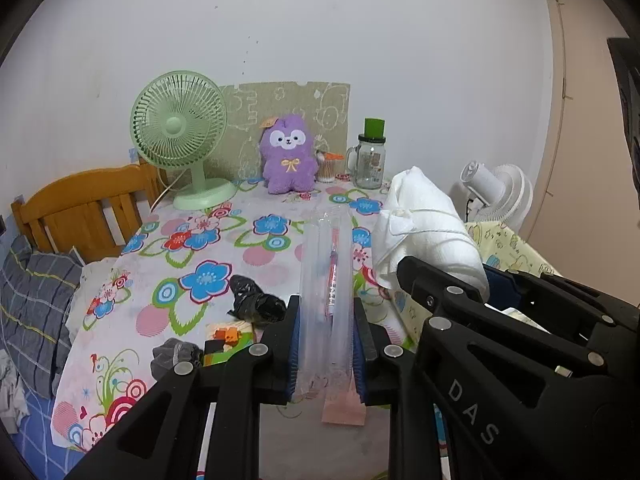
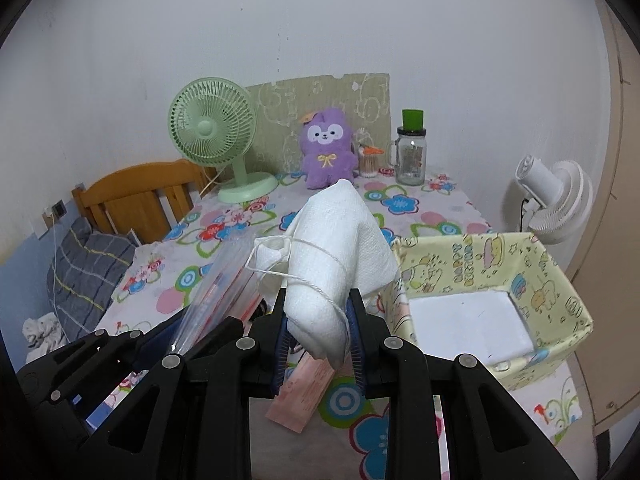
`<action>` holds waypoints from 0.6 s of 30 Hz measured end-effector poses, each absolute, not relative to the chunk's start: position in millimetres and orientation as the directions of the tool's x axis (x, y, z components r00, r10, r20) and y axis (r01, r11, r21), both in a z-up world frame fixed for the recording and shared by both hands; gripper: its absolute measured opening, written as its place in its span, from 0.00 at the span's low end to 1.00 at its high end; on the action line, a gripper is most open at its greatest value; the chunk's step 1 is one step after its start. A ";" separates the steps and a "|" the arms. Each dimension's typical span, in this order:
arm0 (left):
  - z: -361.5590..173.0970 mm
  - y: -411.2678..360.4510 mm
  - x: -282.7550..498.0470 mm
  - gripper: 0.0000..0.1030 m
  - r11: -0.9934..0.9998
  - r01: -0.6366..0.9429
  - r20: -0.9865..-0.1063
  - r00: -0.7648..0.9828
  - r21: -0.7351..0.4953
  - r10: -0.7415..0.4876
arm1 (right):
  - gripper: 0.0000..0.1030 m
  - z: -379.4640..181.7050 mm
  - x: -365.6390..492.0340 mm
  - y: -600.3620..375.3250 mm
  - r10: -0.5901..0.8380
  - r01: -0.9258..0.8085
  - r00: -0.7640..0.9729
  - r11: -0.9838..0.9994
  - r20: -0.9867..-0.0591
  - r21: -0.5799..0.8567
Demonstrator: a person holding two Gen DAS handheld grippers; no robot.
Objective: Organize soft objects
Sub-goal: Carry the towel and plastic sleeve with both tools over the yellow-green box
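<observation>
My left gripper (image 1: 326, 344) is shut on a clear plastic pouch (image 1: 327, 280) with a pink strip inside, held up above the flowered table. My right gripper (image 2: 318, 344) is shut on a white face mask (image 2: 332, 256) with a thin ear loop, held just left of the yellow fabric basket (image 2: 560, 280). The mask also shows in the left wrist view (image 1: 428, 220), with the right gripper's black body below it. The pouch shows in the right wrist view (image 2: 216, 284). A purple plush toy (image 1: 286, 156) sits upright at the table's back.
A green desk fan (image 1: 180, 136), a glass jar with a green lid (image 1: 370, 160) and a cotton-swab tub (image 1: 326, 170) stand at the back. A crumpled black bag (image 1: 256, 300), a grey cloth (image 1: 176, 356) and a pink pad (image 2: 304, 396) lie nearby. A white fan (image 2: 556, 200) stands right.
</observation>
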State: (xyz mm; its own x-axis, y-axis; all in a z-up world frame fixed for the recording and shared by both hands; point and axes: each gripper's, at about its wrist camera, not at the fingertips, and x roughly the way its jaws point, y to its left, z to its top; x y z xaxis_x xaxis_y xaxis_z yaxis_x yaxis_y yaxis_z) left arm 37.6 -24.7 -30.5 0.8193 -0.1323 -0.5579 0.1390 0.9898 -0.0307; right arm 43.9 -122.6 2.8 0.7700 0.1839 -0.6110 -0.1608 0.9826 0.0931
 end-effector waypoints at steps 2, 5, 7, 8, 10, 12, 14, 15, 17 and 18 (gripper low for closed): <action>-27.4 -27.5 37.8 0.20 0.990 0.140 -0.554 0.821 -0.034 -0.135 | 0.29 6.7 44.6 -125.1 0.179 -0.159 0.772 0.983 -0.610 0.088; -24.8 -32.1 39.1 0.20 0.989 0.143 -0.553 0.821 -0.038 -0.140 | 0.29 11.0 45.0 -130.3 0.178 -0.158 0.776 0.984 -0.605 0.085; -23.1 -36.5 39.4 0.20 0.989 0.146 -0.552 0.821 -0.037 -0.142 | 0.29 13.3 45.6 -134.9 0.178 -0.156 0.779 0.984 -0.601 0.088; -22.8 -38.1 40.7 0.20 0.988 0.147 -0.552 0.821 -0.037 -0.143 | 0.29 14.3 46.0 -136.9 0.178 -0.155 0.780 0.984 -0.600 0.090; -21.6 -42.6 42.2 0.21 0.988 0.152 -0.554 0.819 -0.039 -0.148 | 0.29 15.5 47.3 -142.1 0.177 -0.154 0.780 0.984 -0.601 0.091; -20.6 -48.1 43.7 0.20 0.987 0.156 -0.554 0.819 -0.038 -0.151 | 0.29 16.6 49.0 -147.5 0.175 -0.151 0.779 0.984 -0.602 0.091; -18.9 -53.2 45.0 0.20 0.986 0.161 -0.552 0.820 -0.035 -0.153 | 0.29 17.7 50.0 -152.7 0.174 -0.148 0.781 0.985 -0.600 0.093; -18.0 -56.9 45.7 0.21 0.986 0.164 -0.550 0.821 -0.032 -0.155 | 0.29 18.4 50.8 -154.9 0.173 -0.146 0.782 0.985 -0.599 0.094; -16.7 -62.7 46.9 0.20 0.985 0.170 -0.547 0.822 -0.029 -0.158 | 0.29 19.7 52.1 -160.9 0.171 -0.142 0.784 0.985 -0.596 0.096; -16.1 -65.7 47.6 0.20 0.985 0.173 -0.545 0.823 -0.028 -0.160 | 0.29 20.3 52.7 -164.2 0.169 -0.139 0.786 0.986 -0.595 0.097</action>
